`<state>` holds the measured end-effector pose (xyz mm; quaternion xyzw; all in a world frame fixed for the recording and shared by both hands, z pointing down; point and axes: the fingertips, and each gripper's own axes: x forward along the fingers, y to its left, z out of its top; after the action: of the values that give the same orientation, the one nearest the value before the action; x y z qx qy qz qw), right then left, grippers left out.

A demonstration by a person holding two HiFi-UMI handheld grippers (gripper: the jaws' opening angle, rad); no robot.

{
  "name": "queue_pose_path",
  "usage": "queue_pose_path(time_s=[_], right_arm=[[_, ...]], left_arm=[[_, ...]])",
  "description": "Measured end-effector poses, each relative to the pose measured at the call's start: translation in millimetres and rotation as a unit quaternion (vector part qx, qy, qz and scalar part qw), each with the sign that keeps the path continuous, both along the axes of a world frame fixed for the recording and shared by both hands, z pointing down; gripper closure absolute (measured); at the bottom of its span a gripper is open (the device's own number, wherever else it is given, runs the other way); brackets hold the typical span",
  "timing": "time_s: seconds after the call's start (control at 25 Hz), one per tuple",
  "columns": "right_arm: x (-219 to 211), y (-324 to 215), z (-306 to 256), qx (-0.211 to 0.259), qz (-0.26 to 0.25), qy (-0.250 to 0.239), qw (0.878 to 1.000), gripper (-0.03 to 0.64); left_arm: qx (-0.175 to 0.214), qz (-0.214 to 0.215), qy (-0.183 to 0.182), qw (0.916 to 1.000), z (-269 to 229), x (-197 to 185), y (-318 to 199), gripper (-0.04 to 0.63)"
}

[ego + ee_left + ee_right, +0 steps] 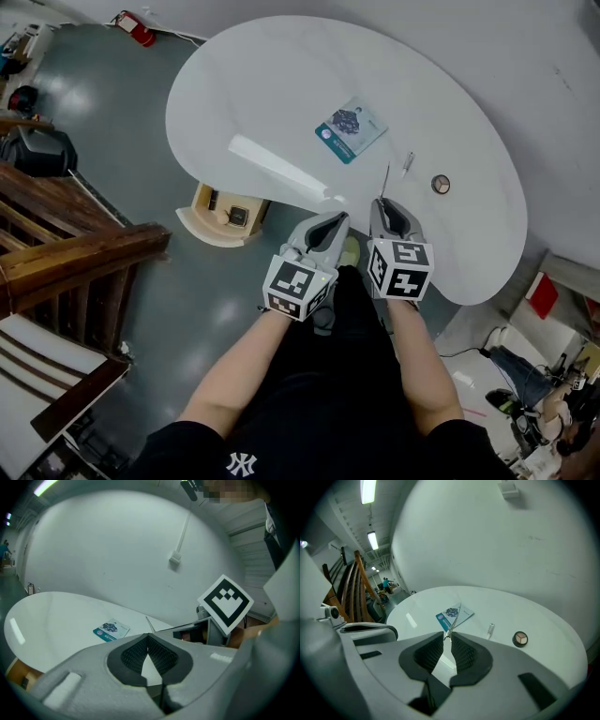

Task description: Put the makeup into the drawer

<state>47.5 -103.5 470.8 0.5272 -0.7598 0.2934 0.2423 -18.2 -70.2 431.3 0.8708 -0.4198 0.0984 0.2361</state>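
I have the right gripper [448, 637] clamped on a slim metal tool [454, 617]. Its jaws pinch the lower end, and the rest sticks out past the tips toward 12 o'clock. The left gripper [149, 636] sits just beside it at 9 o'clock, jaws closed tip to tip with nothing between them. Both hang at the near edge of the white table [281, 84]. From the right gripper, a round compact [441, 184] lies between 2 and 3 o'clock, a small tube [407, 164] at 1 o'clock and a printed card [350, 129] at 11 o'clock. The drawer [223, 214] stands open under the table rim, at 9 o'clock from the left gripper.
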Motion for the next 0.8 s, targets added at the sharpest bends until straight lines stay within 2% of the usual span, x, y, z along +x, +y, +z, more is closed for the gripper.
queue_pose_path(time_s=[0.36, 0.8], right_arm=[[-82, 1, -27, 0.033, -0.077, -0.007, 0.996, 0.554], [-196, 16, -43, 0.073, -0.184, -0.037, 0.979, 0.554]], left_arm=[[0.014, -0.082, 0.012, 0.9964, -18, -80, 1, 0.584], [0.018, -0.175, 0.018, 0.9842, -24, -183, 12, 0.584]])
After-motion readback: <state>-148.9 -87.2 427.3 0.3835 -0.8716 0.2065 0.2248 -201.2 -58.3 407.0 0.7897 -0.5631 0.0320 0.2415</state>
